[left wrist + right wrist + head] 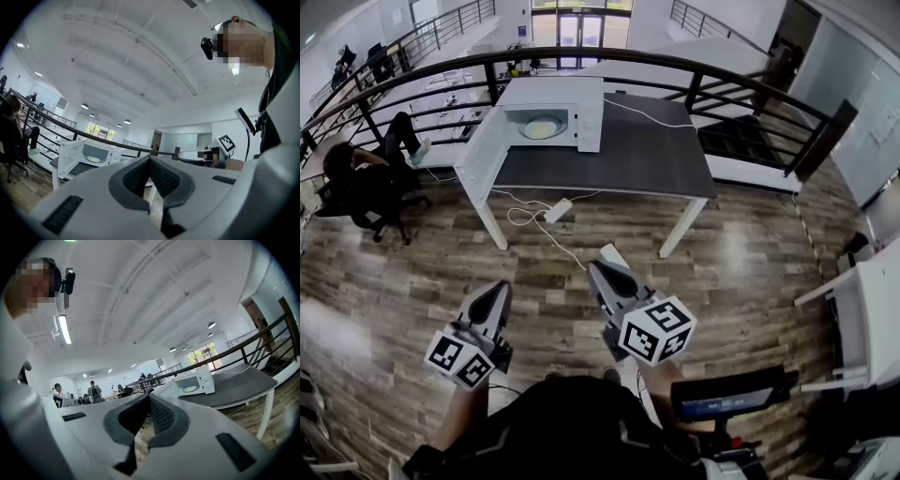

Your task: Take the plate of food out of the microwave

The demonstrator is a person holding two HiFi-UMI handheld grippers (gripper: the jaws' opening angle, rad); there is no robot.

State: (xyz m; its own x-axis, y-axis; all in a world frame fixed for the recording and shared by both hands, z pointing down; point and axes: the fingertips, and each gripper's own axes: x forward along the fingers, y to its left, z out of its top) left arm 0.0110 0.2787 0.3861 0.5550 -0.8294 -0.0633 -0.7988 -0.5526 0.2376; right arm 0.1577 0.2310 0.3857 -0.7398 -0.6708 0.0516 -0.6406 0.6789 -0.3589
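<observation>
Head view shows the round pale plate of yellowish food (541, 127) sitting inside the white boxy microwave (586, 98). The microwave's white door (483, 150) is wide open to the left, so nothing covers the plate.

The plate is probably hard, smooth and easy to break. The food could slide off it, and it may be hot. I think the best place to pinch it is the front rim, keeping it flat.

The microwave stands on a dark grey table with white legs (628, 159), well apart from the grippers. A white power strip with its cable (556, 210) lies on the wooden floor in front of the table and could trip feet. A person in dark clothes (356, 183) sits far to the left.

The left gripper (499, 289) and the right gripper (598, 267) are low and near the body. Both have their jaws pressed together with nothing between them.
</observation>
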